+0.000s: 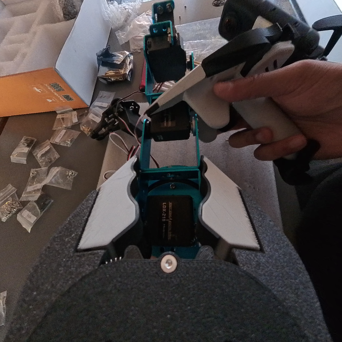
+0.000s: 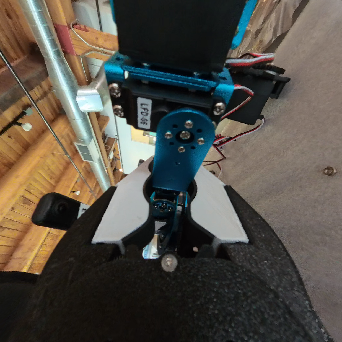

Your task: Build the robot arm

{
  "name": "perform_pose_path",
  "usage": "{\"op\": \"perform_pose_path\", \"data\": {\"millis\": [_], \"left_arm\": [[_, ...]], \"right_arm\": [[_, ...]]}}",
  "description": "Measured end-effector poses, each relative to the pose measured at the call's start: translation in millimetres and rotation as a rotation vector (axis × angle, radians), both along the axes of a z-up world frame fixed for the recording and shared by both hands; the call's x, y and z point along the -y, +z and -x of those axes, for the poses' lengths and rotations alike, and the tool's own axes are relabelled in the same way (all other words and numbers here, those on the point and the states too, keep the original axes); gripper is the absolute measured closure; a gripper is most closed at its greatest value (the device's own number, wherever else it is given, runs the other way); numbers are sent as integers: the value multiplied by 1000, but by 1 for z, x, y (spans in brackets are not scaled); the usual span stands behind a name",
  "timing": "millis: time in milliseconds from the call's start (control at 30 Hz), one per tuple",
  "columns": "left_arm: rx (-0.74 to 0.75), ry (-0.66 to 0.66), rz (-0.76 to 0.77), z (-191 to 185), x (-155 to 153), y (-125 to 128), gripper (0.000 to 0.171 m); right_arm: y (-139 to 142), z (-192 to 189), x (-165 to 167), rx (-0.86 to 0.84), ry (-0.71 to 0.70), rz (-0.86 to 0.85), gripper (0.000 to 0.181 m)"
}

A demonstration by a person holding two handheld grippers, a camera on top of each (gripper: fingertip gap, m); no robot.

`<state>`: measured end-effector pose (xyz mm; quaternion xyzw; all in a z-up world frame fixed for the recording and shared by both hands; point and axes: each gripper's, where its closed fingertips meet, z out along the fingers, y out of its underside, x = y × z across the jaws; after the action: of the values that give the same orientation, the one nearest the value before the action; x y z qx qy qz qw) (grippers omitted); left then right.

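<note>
The left gripper (image 1: 169,185) has its jaws pinching the base end of the teal robot arm kit (image 1: 170,214), a black servo (image 1: 169,220) lying between them. The right gripper (image 2: 171,187) has its jaws closed on a teal bracket (image 2: 177,159) farther up the same kit; small parts bags (image 1: 37,181) lie on the desk (image 1: 24,246) left of the left jaws.

Workshop: parts bags (image 1: 44,155), exposed ductwork (image 2: 61,77)

The small robot arm (image 1: 170,162) had teal-blue metal brackets and black servo blocks, with thin red, white and black wires (image 1: 129,140). Both fingers (image 1: 112,205) of the left gripper (image 1: 169,196) were pale grey-white with dark edges, on a speckled dark grey body. The right gripper (image 1: 151,111) was white with black parts. The box (image 1: 37,92) was orange with a white side. The table (image 1: 27,249) was dull grey-brown, and the little bags (image 1: 46,153) on it were clear.
</note>
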<state>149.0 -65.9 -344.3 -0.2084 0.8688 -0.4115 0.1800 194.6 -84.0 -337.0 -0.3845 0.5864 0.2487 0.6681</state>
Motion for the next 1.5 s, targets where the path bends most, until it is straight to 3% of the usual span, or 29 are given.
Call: {"op": "perform_pose_path", "data": {"millis": [100, 433, 833, 1133, 1267, 1500], "left_arm": [[16, -1, 2, 2, -1, -1, 105], [40, -10, 41, 4, -2, 2, 104], [51, -12, 45, 5, -2, 2, 105], [54, -19, 42, 5, -1, 2, 105], [48, -15, 52, 5, -1, 3, 105], [28, -32, 87, 5, 0, 4, 105]], "right_arm": [[-1, 3, -1, 70, 5, 127, 154], [6, 5, -1, 145, -12, 279, 154], [14, 9, -5, 559, 24, 986, 155], [15, 13, -6, 773, 76, 1474, 155], [15, 13, -7, 790, 95, 1542, 155], [19, 20, -3, 756, 69, 1399, 144]]}}
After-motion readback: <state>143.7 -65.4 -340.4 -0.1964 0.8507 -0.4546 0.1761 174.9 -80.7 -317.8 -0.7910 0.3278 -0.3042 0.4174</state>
